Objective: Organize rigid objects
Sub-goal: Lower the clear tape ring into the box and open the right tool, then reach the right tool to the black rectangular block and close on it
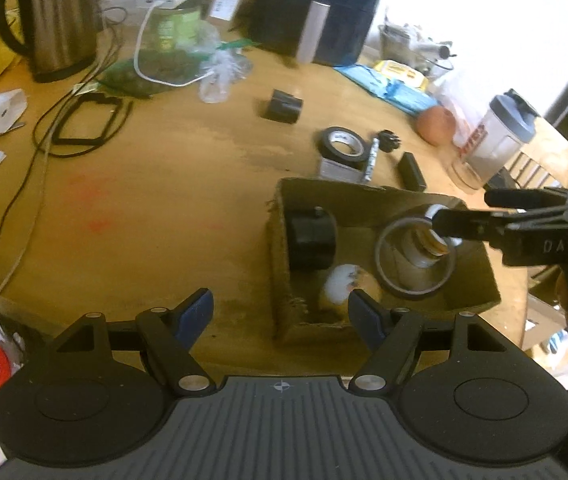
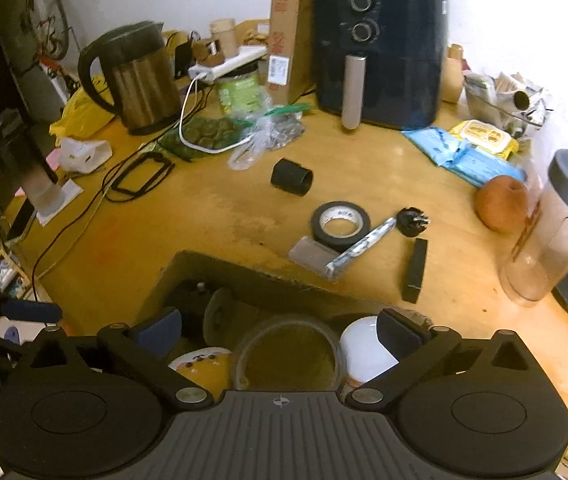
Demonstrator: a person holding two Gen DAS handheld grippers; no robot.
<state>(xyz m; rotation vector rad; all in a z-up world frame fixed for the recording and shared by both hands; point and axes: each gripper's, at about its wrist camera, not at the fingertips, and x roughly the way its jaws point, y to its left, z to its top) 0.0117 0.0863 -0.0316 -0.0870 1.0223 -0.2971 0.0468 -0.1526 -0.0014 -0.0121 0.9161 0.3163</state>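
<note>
The right tool (image 2: pixel 279 336) is hovering spread over the cardboard box (image 1: pixel 364 196), pinching nothing; the left tool (image 1: pixel 279 312) is likewise standing spread at the box's near wall. The white bulb (image 2: pixel 364 350) is lying inside, beside the clear tape ring (image 1: pixel 412 256). It is likely light, smooth and fragile, best taken gently across its base. The left view is showing the box's black cylinder (image 1: pixel 310 238); the right view is showing the black tape roll (image 2: pixel 340 224) on the counter (image 2: pixel 223 216) more clearly.

The open cardboard box (image 1: pixel 368 204) sits on the round wooden table (image 1: pixel 163 184); beyond it lie a black tape roll (image 1: pixel 342 145) and a black rectangular block (image 1: pixel 412 171), the tall steel kettle (image 1: pixel 55 20) far left.
</note>
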